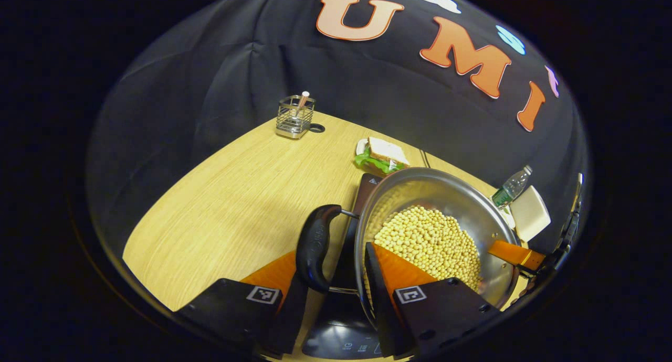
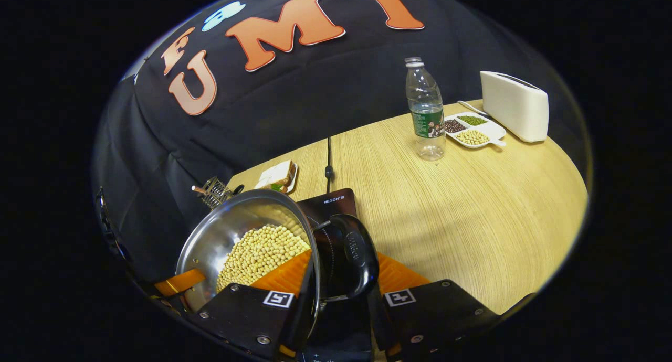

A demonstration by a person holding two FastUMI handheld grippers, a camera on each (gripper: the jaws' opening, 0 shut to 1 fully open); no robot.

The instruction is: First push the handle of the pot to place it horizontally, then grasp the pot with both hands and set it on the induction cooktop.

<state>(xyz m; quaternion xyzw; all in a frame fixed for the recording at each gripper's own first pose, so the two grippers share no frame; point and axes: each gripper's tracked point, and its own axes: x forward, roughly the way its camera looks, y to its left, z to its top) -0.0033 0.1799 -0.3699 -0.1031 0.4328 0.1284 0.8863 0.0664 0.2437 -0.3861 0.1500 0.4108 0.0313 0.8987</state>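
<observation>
Straddling the pot's point(image 1: 436, 215) rim and one black side handle point(image 1: 314, 246), the left gripper point(image 1: 336, 278) has one finger inside the bowl and the other outside the handle; whether both press is not clear. The right gripper point(image 2: 336, 288) sits the same way at the opposite side handle point(image 2: 349, 259), one finger inside the steel wall, one outside the handle, and its grip cannot be told either. Pale beans point(image 2: 260, 254) fill the pot, which is over the dark induction cooktop point(image 2: 331, 202); whether it rests on the glass cannot be told. Beyond it, toward the table's point(image 2: 472, 215) far edge, lie a sandwich plate point(image 1: 380, 155) and a wire holder point(image 1: 295, 116). Farther along that edge stand a water bottle point(image 2: 426, 110), a divided dish point(image 2: 472, 130) of beans and a white toaster point(image 2: 513, 106).
</observation>
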